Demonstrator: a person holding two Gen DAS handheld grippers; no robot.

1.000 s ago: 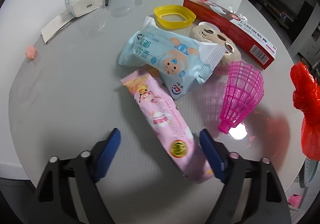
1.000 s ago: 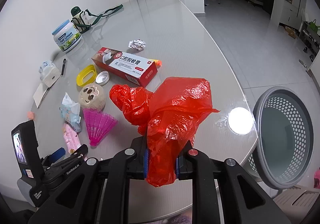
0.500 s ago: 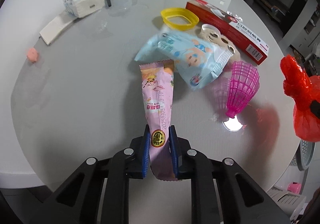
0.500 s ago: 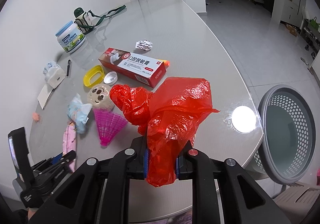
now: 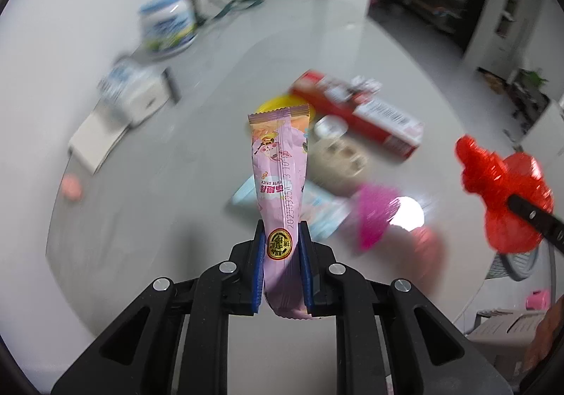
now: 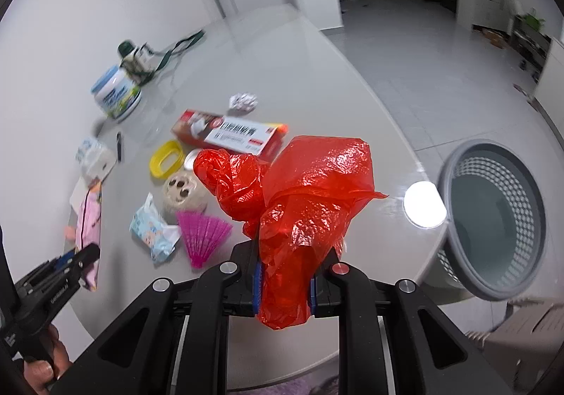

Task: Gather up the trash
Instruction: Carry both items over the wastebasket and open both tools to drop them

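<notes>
My left gripper (image 5: 281, 254) is shut on a pink snack wrapper (image 5: 280, 169) and holds it upright above the table; it also shows in the right wrist view (image 6: 90, 218). My right gripper (image 6: 283, 284) is shut on a crumpled red plastic bag (image 6: 303, 190), held above the table's front edge; the bag also shows in the left wrist view (image 5: 504, 197). A grey mesh waste basket (image 6: 493, 222) stands on the floor to the right of the table.
On the white table (image 6: 317, 77) lie a red box (image 6: 229, 134), yellow ring (image 6: 167, 158), plush toy (image 6: 183, 192), blue wipes pack (image 6: 153, 231), pink shuttlecock (image 6: 206, 232), crumpled paper (image 6: 243, 100), milk powder tin (image 6: 118, 95) and tissue pack (image 6: 93, 155).
My left gripper closed on the pink wrapper and has lifted it off the table, tilting upward. My right gripper with the red bag has stayed nearly still.
</notes>
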